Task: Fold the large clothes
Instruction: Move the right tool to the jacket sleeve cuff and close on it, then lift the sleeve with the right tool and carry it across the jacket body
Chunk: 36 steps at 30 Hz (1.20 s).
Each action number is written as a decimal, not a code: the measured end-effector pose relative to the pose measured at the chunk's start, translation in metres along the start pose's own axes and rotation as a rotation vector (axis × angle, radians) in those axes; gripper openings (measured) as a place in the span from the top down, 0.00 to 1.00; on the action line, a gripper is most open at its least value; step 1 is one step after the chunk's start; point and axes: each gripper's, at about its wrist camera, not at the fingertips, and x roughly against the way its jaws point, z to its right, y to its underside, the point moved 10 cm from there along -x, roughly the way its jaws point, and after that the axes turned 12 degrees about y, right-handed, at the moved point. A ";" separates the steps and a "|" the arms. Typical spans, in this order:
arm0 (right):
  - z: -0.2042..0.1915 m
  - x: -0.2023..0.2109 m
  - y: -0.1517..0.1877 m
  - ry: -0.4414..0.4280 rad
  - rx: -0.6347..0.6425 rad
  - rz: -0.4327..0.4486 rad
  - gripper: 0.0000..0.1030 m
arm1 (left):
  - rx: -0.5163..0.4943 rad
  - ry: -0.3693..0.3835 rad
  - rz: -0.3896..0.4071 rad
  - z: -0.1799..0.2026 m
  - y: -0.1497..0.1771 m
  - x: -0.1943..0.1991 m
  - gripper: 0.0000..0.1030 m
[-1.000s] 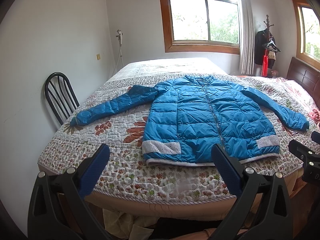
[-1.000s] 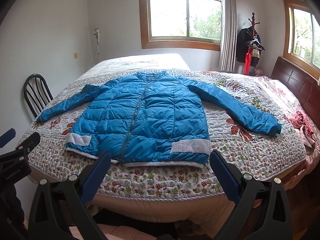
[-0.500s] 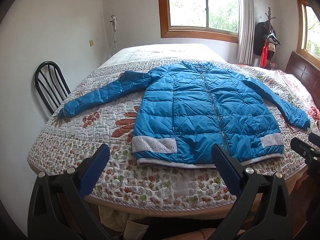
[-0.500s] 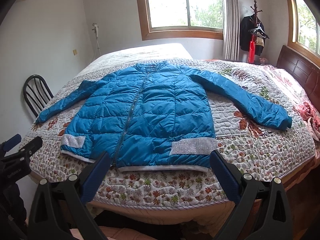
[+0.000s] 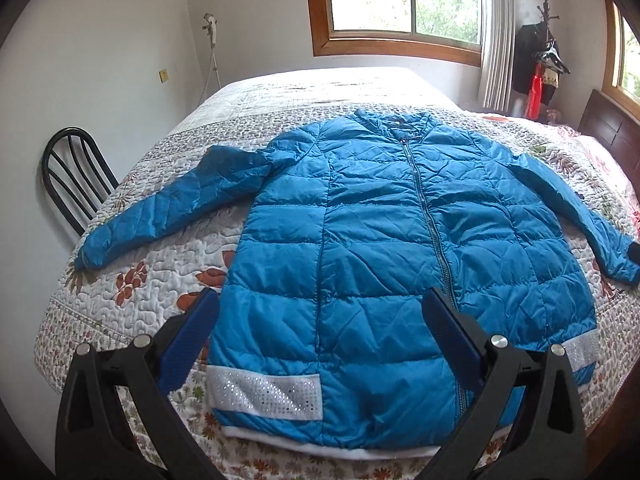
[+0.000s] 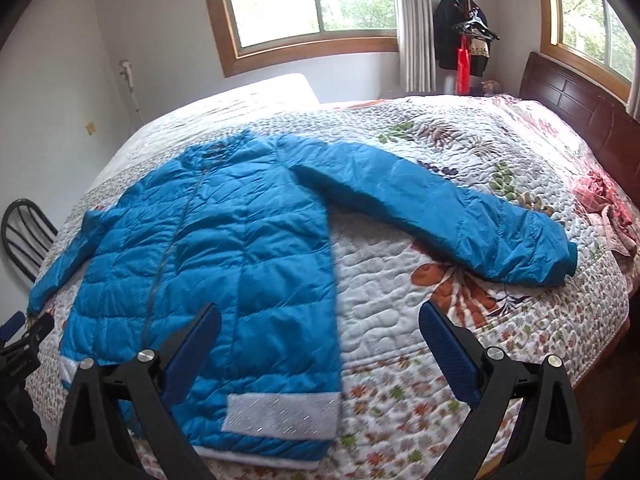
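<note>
Change: both tongs came closer to the bed since half a second before; the jacket filled far more of each view, and the right view swung toward the jacket's right-hand sleeve.
Jacket (image 5: pixel 360 248): blue, quilted, zipped shut, lay flat front-up on the bed, both sleeves spread out to the sides, hem toward the lower edge of the frames, collar toward the window.
Hem: silver sparkly bands (image 5: pixel 266 394) at both lower corners, a white edge below them.
Left tongs (image 5: pixel 320 340): wide open, holding nothing; blue pads sat in the lower part of the left view, over the jacket's lower front.
Right tongs (image 6: pixel 320 348): wide open, empty; one pad lay over the jacket's lower front, the other over bare quilt at lower right of the right view.
Contact: whether either tongs touched the fabric could not be told.
Sleeve (image 6: pixel 440 208): stretched to the right of the right view, cuff near the bed's edge.
Bed (image 5: pixel 132 280): covered with a floral quilt.
Chair (image 5: pixel 72 176): dark, at the left edge, beside the bed.
Window (image 5: pixel 404 0): wood-framed, upper middle.
Coat stand (image 6: pixel 466 20): upper right, clothes hanging on it.
</note>
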 end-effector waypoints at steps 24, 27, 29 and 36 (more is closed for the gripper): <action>0.299 -0.221 0.010 0.216 -0.438 -0.382 0.13 | 0.292 -0.063 -0.162 -0.186 0.072 -0.059 0.03; 0.296 -0.222 0.006 0.210 -0.447 -0.346 0.24 | 0.327 -0.055 -0.169 -0.202 0.080 -0.057 0.03; 0.290 -0.221 0.002 0.142 -0.479 -0.337 0.53 | 0.346 -0.074 -0.171 -0.215 0.085 -0.055 0.03; 0.283 -0.192 -0.042 0.108 -0.512 -0.230 0.75 | 0.369 -0.096 -0.176 -0.244 0.102 -0.053 0.03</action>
